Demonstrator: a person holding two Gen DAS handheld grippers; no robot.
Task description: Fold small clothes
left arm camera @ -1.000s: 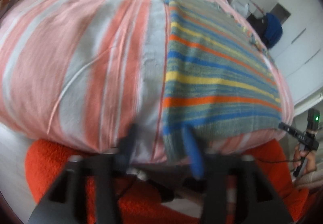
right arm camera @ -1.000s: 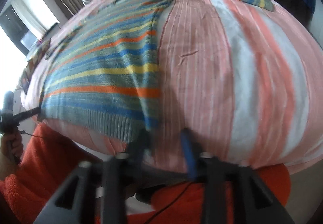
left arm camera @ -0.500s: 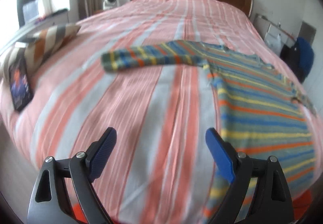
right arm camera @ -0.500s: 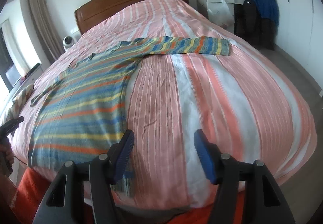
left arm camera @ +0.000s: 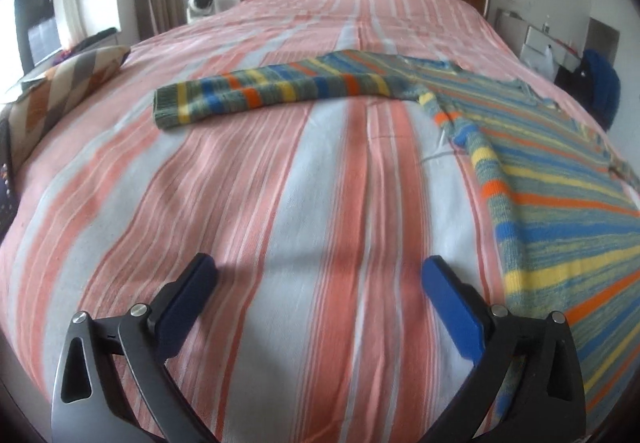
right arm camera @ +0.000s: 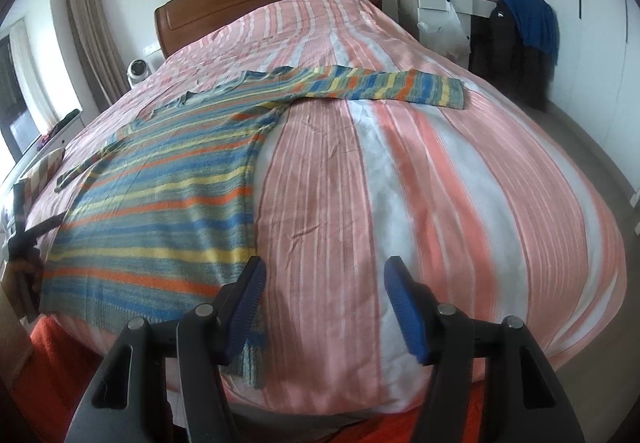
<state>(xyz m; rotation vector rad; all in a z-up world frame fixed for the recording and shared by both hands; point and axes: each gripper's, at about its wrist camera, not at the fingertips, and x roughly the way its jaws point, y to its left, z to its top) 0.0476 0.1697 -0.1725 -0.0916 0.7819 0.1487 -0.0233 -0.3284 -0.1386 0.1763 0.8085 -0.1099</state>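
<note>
Both tongs have let go of the sweater (left arm camera: 560, 179) hem and lifted. Left tongs (left arm camera: 320, 303) are opening wide, right tongs (right arm camera: 324, 307) half open, both empty. It lies flat on the bed (left arm camera: 280, 203), striped, one sleeve (left arm camera: 272, 91) stretched toward upper left.

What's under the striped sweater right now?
The striped sweater lies spread flat on the pink-striped bedspread, its hem hanging slightly over the bed's near edge. Anything beneath the knit is covered, though nothing bulges.
</note>
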